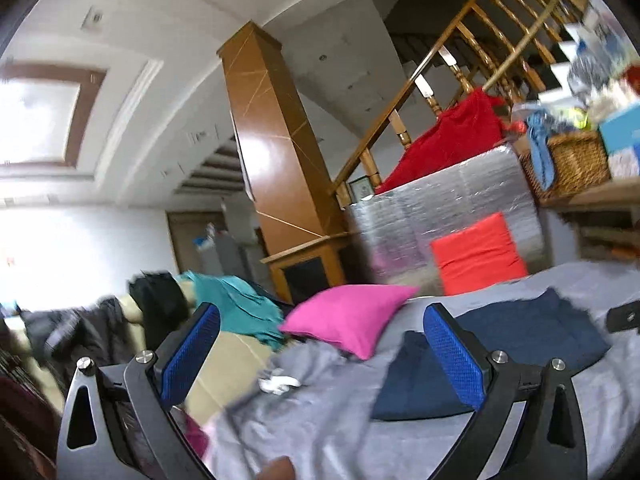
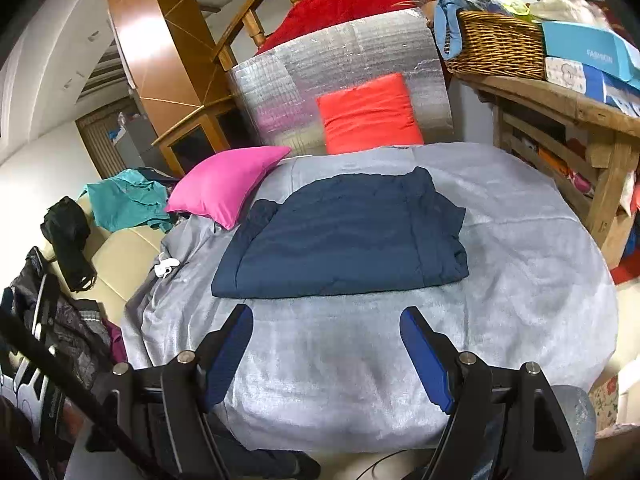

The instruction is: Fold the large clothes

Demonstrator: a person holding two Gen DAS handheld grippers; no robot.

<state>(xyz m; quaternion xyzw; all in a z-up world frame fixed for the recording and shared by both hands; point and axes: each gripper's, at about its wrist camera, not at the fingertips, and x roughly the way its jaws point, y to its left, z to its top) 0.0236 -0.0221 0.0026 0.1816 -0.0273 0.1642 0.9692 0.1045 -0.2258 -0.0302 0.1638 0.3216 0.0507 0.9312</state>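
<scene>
Navy garment point(image 2: 344, 236) lay folded on the grey blanket point(image 2: 520, 240) (pink pillow point(image 2: 224, 188) beside it). Both the left gripper point(image 1: 320, 320) and right gripper point(image 2: 326, 320) had fingers apart, holding nothing.

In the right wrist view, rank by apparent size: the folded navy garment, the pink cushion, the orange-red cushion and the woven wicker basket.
1. Folded navy garment, clearly the largest.
2. Pink cushion, orange-red cushion and woven wicker basket look too alike to rank; they also sit farther from the camera, and fisheye warping skews them.
</scene>
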